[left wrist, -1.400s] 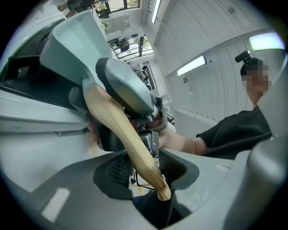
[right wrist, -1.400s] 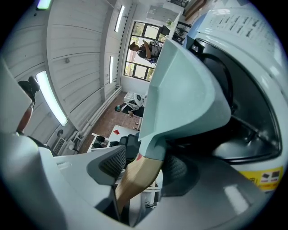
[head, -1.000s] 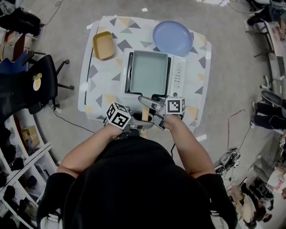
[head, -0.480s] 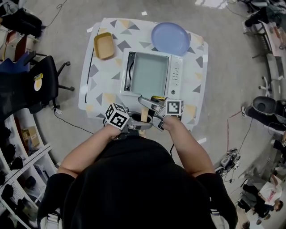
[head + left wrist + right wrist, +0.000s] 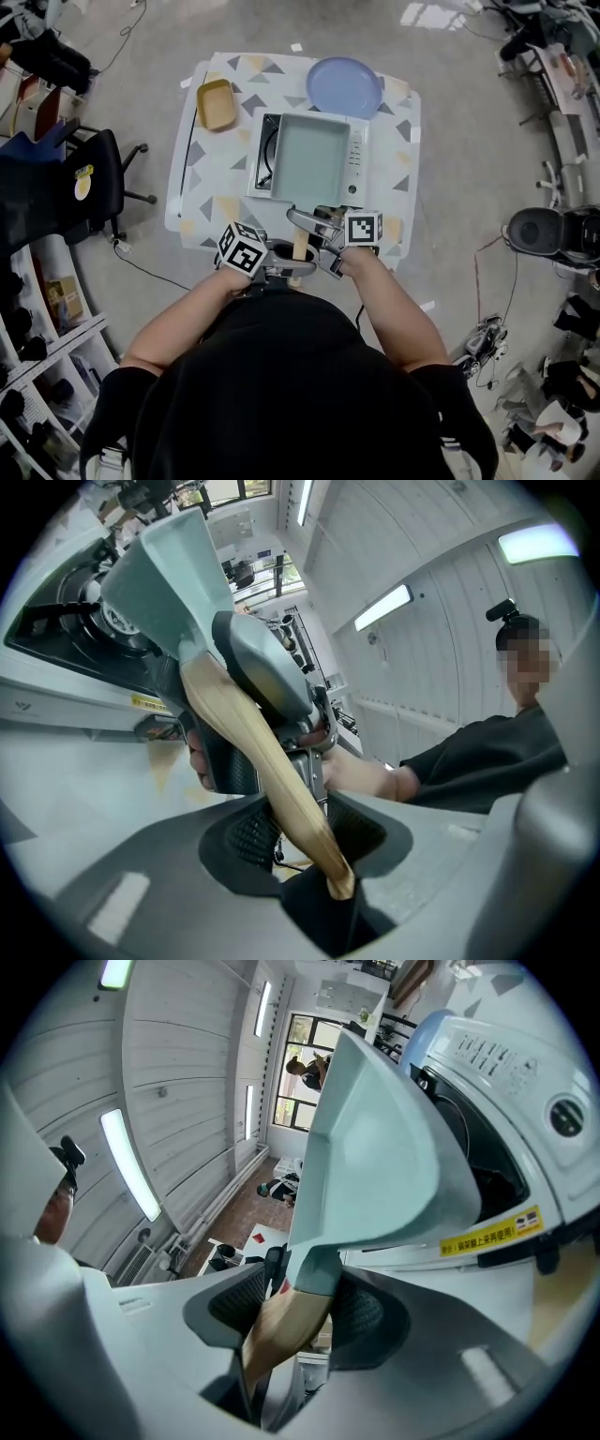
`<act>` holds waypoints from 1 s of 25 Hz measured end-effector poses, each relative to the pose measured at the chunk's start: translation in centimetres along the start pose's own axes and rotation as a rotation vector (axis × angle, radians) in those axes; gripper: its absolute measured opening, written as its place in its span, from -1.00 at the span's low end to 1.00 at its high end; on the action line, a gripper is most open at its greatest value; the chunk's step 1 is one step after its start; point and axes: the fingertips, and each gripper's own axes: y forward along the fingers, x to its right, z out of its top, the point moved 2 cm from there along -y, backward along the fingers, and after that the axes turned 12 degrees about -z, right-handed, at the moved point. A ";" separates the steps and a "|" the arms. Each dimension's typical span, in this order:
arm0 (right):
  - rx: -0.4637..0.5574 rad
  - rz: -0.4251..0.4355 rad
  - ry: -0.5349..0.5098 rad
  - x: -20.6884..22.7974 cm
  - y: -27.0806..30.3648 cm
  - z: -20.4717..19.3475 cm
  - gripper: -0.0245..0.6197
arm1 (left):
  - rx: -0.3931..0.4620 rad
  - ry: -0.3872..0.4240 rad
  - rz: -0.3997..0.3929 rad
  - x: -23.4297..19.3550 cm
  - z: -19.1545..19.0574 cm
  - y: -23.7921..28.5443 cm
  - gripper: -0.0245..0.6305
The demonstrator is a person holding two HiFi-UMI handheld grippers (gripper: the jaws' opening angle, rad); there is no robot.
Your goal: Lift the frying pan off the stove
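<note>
Left tongs [image 5: 295, 832] clench the end of the wooden handle [image 5: 253, 742]; right tongs [image 5: 295, 1312] clench it nearer the pan [image 5: 309, 157]. The pan hangs over the stove [image 5: 357, 155], seemingly just raised. Next: a level lift clear. The patterned table [image 5: 223, 202] carries a plate [image 5: 344, 86], in a cluttered workshop.

The stove [image 5: 357, 156] stands in the middle of the table [image 5: 211, 202]. The frying pan [image 5: 305, 159] is over it, handle [image 5: 301, 246] towards the person. A plate [image 5: 344, 86] lies behind the stove, a small dish [image 5: 216, 103] to its back left. A chair [image 5: 89, 183] stands left of the table.
</note>
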 end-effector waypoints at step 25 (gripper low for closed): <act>0.088 0.029 -0.139 -8.8 -6.2 -3.7 -0.30 | -0.076 0.185 0.020 8.0 -3.8 3.6 -0.15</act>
